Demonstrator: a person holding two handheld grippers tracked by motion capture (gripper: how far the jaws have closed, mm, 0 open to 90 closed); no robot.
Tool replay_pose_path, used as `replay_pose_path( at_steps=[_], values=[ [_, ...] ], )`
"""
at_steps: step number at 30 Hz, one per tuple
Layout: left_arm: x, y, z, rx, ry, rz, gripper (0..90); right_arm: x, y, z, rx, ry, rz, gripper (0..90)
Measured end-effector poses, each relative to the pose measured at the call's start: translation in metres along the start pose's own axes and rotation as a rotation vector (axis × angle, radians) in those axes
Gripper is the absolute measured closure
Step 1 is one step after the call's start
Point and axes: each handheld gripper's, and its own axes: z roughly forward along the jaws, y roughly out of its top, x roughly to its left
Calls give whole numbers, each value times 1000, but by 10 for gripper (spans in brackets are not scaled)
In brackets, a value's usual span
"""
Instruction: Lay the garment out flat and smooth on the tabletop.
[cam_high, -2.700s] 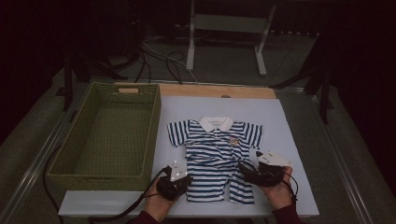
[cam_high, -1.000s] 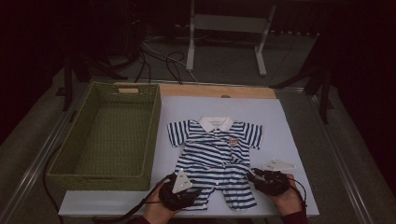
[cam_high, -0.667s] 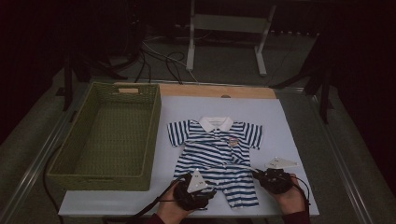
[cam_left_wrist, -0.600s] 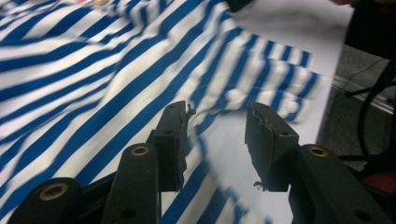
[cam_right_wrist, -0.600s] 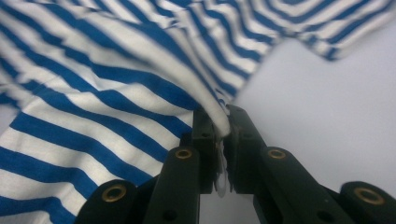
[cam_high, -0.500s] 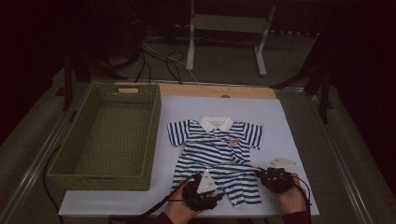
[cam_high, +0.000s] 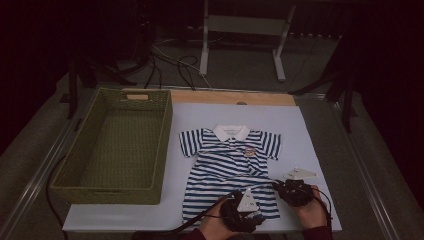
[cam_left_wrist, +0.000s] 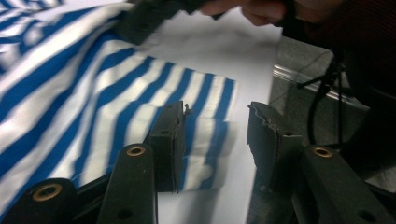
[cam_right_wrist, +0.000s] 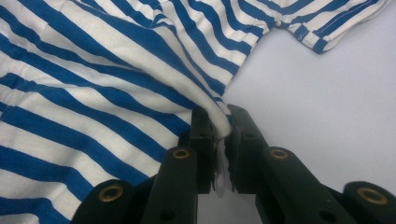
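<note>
Both grippers work at the near hem of a blue-and-white striped polo shirt (cam_high: 231, 165), which lies flat on the pale table (cam_high: 305, 135) with its white collar away from the person. Right gripper (cam_high: 281, 186) sits at the shirt's right edge, just below the sleeve; its jaws have just been closing and now pinch a fold of the striped cloth (cam_right_wrist: 140, 88) between them, the fabric bunched up in the narrow gap. Left gripper (cam_left_wrist: 217, 135) hovers over the shirt's near right corner with its jaws partly apart: one jaw lies over the striped hem (cam_left_wrist: 205, 121), the other over bare table beside the hem, and the pads press on nothing. In the high view this gripper (cam_high: 250, 216) sits at the hem's edge nearest the person. A green woven basket (cam_high: 75, 170) stands just left of the shirt, apart from it.
</note>
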Motion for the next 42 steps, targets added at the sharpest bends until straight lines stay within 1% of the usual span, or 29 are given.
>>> replay_pose_path(
  at_steps=[2,4,6,7,8,9,11,13,14,15,16,17,18,19,20,21,23,27,28,29,31,34,36,38,42],
  values=[
    [0,-2,8,41,12,5,571,0,0,0,0,-1,1,799],
    [3,-7,12,76,22,-4,594,-1,0,0,2,-4,4,769],
    [5,-10,11,84,30,-13,631,-2,0,-1,0,-11,10,721],
    [5,-10,10,88,34,-24,656,-2,-1,-2,-2,-17,15,681],
    [6,-9,9,97,33,-25,671,-2,-1,-3,-1,-30,17,638],
    [5,-9,8,101,34,-19,689,-3,-1,-4,-1,-37,22,613],
    [4,-9,7,119,48,7,715,-4,-2,-6,-4,-37,27,579],
    [4,-10,5,122,52,14,748,-4,-4,-8,-8,-28,34,561],
    [5,-10,3,118,46,10,766,-4,-5,-9,-9,-14,35,556],
    [6,-10,3,116,44,3,786,-4,-6,-10,-11,-2,38,564],
    [6,-10,2,119,43,10,795,-5,-7,-10,-16,14,44,586],
    [6,-10,1,119,42,10,800,-6,-8,-9,-17,31,51,623],
    [5,-10,1,123,43,15,803,-7,-8,-9,-13,49,57,705],
    [5,-10,0,129,38,24,806,-7,-7,-9,-10,62,55,748],
    [4,-11,0,125,35,21,807,-7,-7,-10,-10,65,47,791],
    [4,-11,-1,129,29,23,808,-6,-6,-12,-11,65,50,813],
    [0,-13,-2,133,13,28,809,-7,-5,-15,-17,59,46,830],
    [-10,-16,-6,147,-13,62,810,-8,-5,-20,-24,59,50,847],
    [-12,-16,-6,152,-21,67,810,-8,-6,-22,-18,60,52,851],
    [-14,-17,-7,150,-38,65,810,-9,-6,-24,-18,63,53,854],
    [-19,-18,-7,155,-52,85,810,-10,-9,-26,-13,63,58,856],
    [-25,-19,-5,147,-81,87,810,-12,-14,-31,-2,52,70,871],
    [-27,-17,-1,142,-99,78,810,-16,-17,-34,1,46,83,879],
    [-28,-15,3,139,-110,78,810,-18,-19,-36,4,40,95,886],
    [-31,-11,7,119,-134,60,808,-20,-20,-37,25,-10,97,889]
  ],
)
